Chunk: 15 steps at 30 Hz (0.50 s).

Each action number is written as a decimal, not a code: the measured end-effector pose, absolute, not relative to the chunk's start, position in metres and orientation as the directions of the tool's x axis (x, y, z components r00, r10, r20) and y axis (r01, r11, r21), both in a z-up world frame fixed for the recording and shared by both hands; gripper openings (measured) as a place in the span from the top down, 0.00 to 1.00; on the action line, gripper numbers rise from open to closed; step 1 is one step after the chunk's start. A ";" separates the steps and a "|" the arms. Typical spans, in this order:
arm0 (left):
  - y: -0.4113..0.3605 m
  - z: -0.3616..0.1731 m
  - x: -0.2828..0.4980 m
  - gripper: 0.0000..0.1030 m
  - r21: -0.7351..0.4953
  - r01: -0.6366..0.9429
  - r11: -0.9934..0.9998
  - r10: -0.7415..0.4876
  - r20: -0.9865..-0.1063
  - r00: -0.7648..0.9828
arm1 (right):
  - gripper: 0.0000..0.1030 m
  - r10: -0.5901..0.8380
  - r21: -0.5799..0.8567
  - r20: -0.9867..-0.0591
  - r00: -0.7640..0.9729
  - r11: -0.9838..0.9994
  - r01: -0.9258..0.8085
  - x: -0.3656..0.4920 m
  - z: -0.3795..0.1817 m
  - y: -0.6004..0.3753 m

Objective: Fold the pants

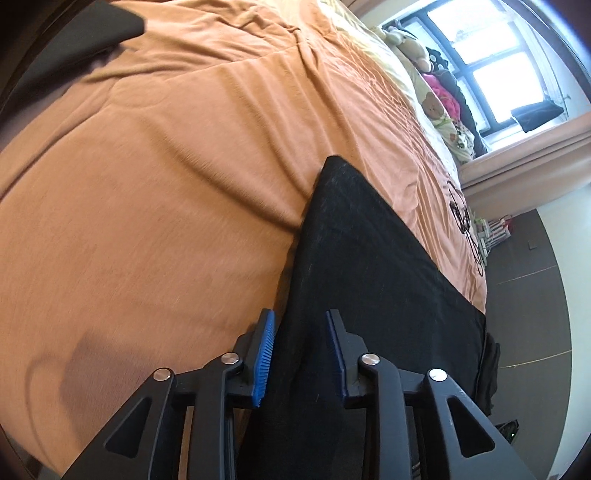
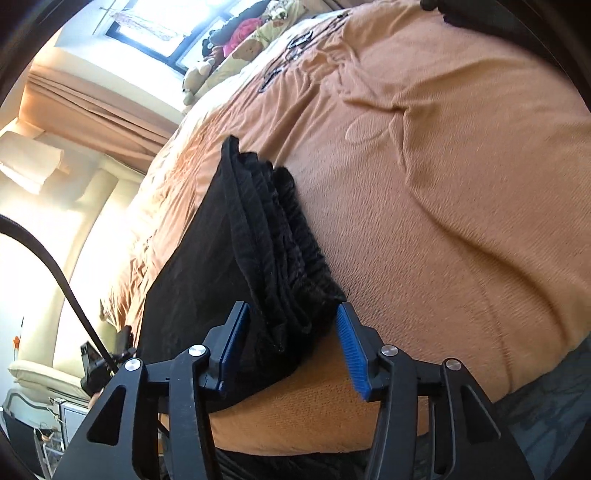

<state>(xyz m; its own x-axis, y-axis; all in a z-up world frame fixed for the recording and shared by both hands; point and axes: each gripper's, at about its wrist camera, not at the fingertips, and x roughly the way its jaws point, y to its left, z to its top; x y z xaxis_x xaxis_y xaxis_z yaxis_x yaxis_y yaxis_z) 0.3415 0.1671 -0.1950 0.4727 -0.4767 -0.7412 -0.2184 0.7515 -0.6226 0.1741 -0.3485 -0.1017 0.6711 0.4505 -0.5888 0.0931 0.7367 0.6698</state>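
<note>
Black pants (image 1: 369, 258) lie folded on an orange bedspread (image 1: 166, 166), running lengthwise near the bed's edge. My left gripper (image 1: 299, 314) hovers over the smooth end of the pants, its blue pads (image 1: 264, 354) apart and not pressing the cloth: it is open. In the right wrist view the pants (image 2: 199, 258) show their gathered elastic waistband (image 2: 291, 236), stacked in layers. My right gripper (image 2: 291, 308) straddles the near corner of that waistband with its pads (image 2: 354, 354) spread wider than the cloth, so it too is open.
Pillows and plush toys (image 1: 432, 103) are piled at the head of the bed under a window (image 1: 498, 55). Another dark garment (image 1: 92, 26) lies at the far corner. A black cable (image 2: 55, 266) hangs beside the bed, over the dark floor (image 1: 528, 295).
</note>
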 end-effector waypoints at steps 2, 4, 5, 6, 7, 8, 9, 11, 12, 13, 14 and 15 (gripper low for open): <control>0.170 -0.199 0.330 0.69 -0.625 -0.228 0.746 -0.479 -0.742 0.468 | 0.54 0.446 0.669 -0.581 0.681 0.738 0.087 0.176 -0.097 -0.351; 0.171 -0.202 0.319 0.69 -0.636 -0.234 0.735 -0.490 -0.738 0.465 | 0.54 0.450 0.667 -0.572 0.686 0.742 0.070 0.179 -0.093 -0.355; 0.172 -0.204 0.313 0.69 -0.647 -0.238 0.724 -0.499 -0.730 0.466 | 0.54 0.452 0.663 -0.568 0.688 0.747 0.057 0.181 -0.090 -0.356; 0.173 -0.205 0.309 0.69 -0.655 -0.241 0.716 -0.505 -0.725 0.468 | 0.54 0.451 0.654 -0.568 0.689 0.755 0.046 0.183 -0.088 -0.356; 0.174 -0.206 0.303 0.69 -0.663 -0.245 0.708 -0.509 -0.719 0.473 | 0.54 0.449 0.648 -0.569 0.689 0.761 0.038 0.180 -0.088 -0.351; 0.174 -0.207 0.299 0.69 -0.669 -0.245 0.702 -0.513 -0.713 0.479 | 0.54 0.448 0.641 -0.571 0.688 0.766 0.033 0.182 -0.088 -0.346; 0.174 -0.208 0.294 0.69 -0.680 -0.243 0.692 -0.521 -0.703 0.484 | 0.54 0.448 0.638 -0.572 0.688 0.770 0.029 0.180 -0.088 -0.343; 0.173 -0.209 0.287 0.69 -0.694 -0.245 0.677 -0.533 -0.691 0.488 | 0.54 0.451 0.638 -0.568 0.688 0.770 0.022 0.177 -0.088 -0.336; 0.173 -0.210 0.282 0.69 -0.701 -0.245 0.670 -0.536 -0.685 0.494 | 0.54 0.452 0.637 -0.566 0.689 0.771 0.017 0.177 -0.087 -0.334; 0.173 -0.210 0.279 0.69 -0.706 -0.244 0.665 -0.537 -0.679 0.500 | 0.54 0.450 0.633 -0.566 0.690 0.774 0.014 0.178 -0.088 -0.321; 0.173 -0.211 0.276 0.69 -0.713 -0.242 0.658 -0.541 -0.671 0.507 | 0.54 0.447 0.628 -0.565 0.693 0.778 0.009 0.178 -0.087 -0.315; 0.173 -0.212 0.272 0.69 -0.725 -0.241 0.645 -0.551 -0.660 0.511 | 0.54 0.443 0.624 -0.563 0.698 0.781 0.008 0.182 -0.083 -0.306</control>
